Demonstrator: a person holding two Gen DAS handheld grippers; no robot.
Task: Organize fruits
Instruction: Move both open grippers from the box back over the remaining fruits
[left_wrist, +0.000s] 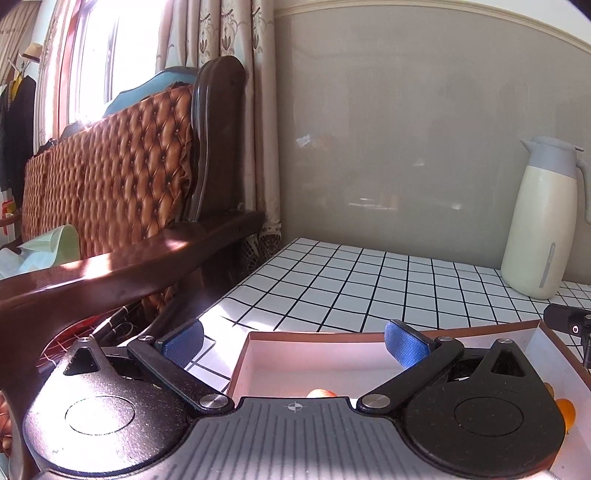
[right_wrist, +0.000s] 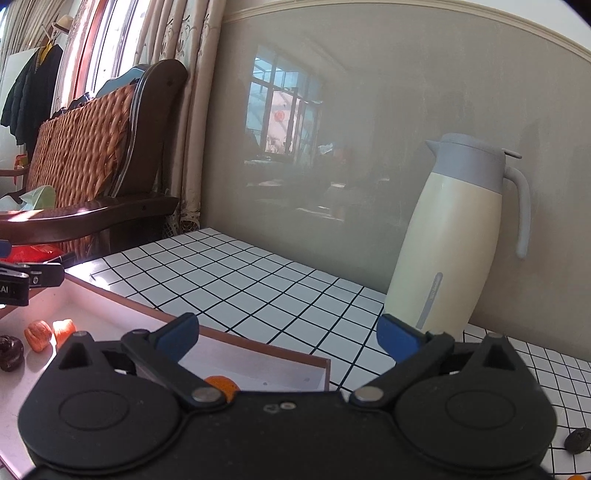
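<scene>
Left gripper: the left gripper (left_wrist: 293, 341) has its blue fingers (left_wrist: 183, 341) spread wide apart, with nothing between them. It hangs over the near left part of the box.
Right gripper: the right gripper (right_wrist: 286, 338) also has its fingers far apart and holds nothing. It sits over the right end of the box, by the right corner.
Box: the box (left_wrist: 317, 335) is flat and white inside with a brown rim. It lies on the near part of the table, and its far rim runs across both views.
Fruits in the box: an orange piece (right_wrist: 221, 384) peeks out just past the right gripper's body. Two more orange pieces (right_wrist: 50, 334) and one dark fruit (right_wrist: 11, 352) lie close together at the left of the box. In the left wrist view a bit of reddish fruit (left_wrist: 322, 393) shows at the gripper's edge, and an orange bit (left_wrist: 567, 410) shows on the right.
Fruit outside: one dark fruit (right_wrist: 578, 440) lies on the table, near and right, well apart from the box.
Table: the table (left_wrist: 369, 280) has white squares with black lines. Its far half is bare between the box and the wall.
Jug: a cream jug (right_wrist: 454, 243) with a grey lid stands far right, against the wall.
Left edge: the table ends at the left, and a brown chair (left_wrist: 122, 192) stands just beside it.
</scene>
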